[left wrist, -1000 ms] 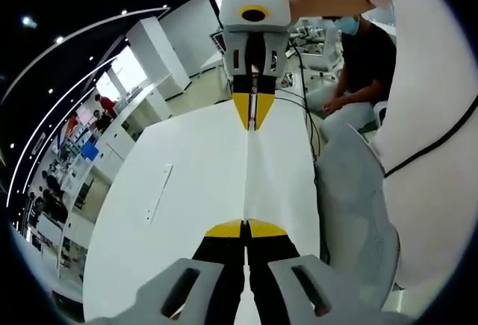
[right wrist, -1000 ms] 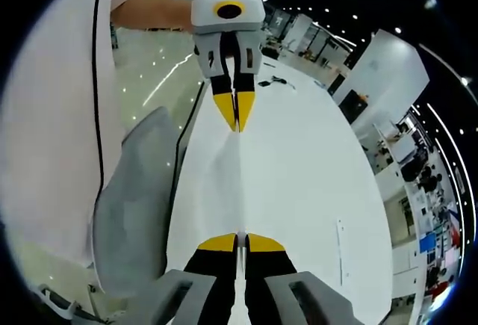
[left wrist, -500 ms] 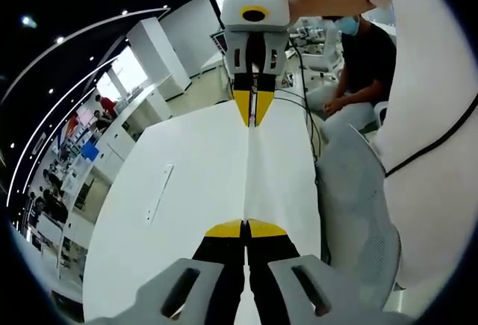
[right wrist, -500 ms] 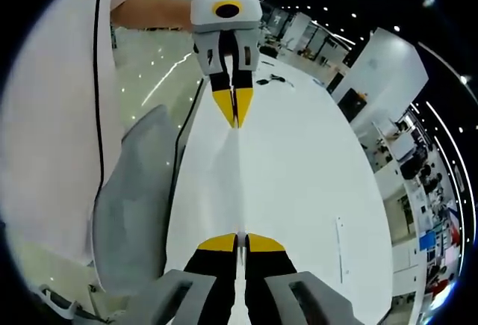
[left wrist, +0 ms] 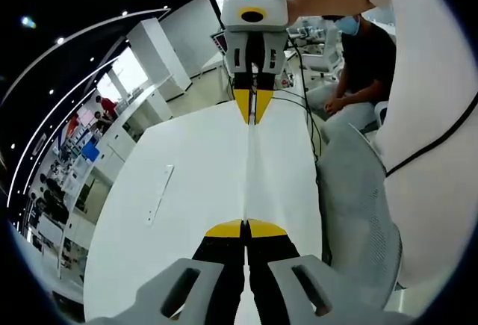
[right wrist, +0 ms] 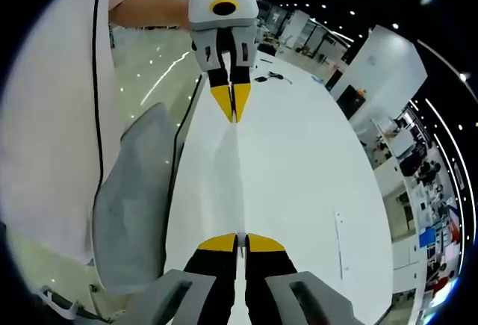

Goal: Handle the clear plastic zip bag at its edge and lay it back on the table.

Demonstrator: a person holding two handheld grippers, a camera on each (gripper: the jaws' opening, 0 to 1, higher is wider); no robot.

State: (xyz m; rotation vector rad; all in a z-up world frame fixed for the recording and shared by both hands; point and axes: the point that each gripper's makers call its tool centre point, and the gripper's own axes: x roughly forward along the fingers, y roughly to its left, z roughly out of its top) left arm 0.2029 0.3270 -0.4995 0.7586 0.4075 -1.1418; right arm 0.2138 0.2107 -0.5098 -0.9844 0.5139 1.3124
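Note:
The clear plastic zip bag (left wrist: pixel 249 172) hangs edge-on above the white table (left wrist: pixel 187 190), stretched taut as a thin line between my two grippers. In the left gripper view, my left gripper (left wrist: pixel 246 225) is shut on the near end of the bag. My right gripper (left wrist: pixel 252 118) faces it from the top, shut on the far end. The right gripper view mirrors this: right gripper (right wrist: pixel 240 238) shut on the bag (right wrist: pixel 239 179) at the bottom, left gripper (right wrist: pixel 232 116) shut on it at the top. A gloved hand holds each far gripper.
A grey mesh chair (left wrist: pixel 358 205) (right wrist: pixel 134 198) stands against the table's long edge beside the person holding the grippers. The table (right wrist: pixel 299 153) has a narrow slot (left wrist: pixel 159 193) (right wrist: pixel 337 243). Cables (right wrist: pixel 272 78) lie at its far end. A seated person (left wrist: pixel 366 48) is beyond.
The two grippers have drawn slightly further apart, so the opposite gripper sits a little higher in each view. Both stay shut on the bag.

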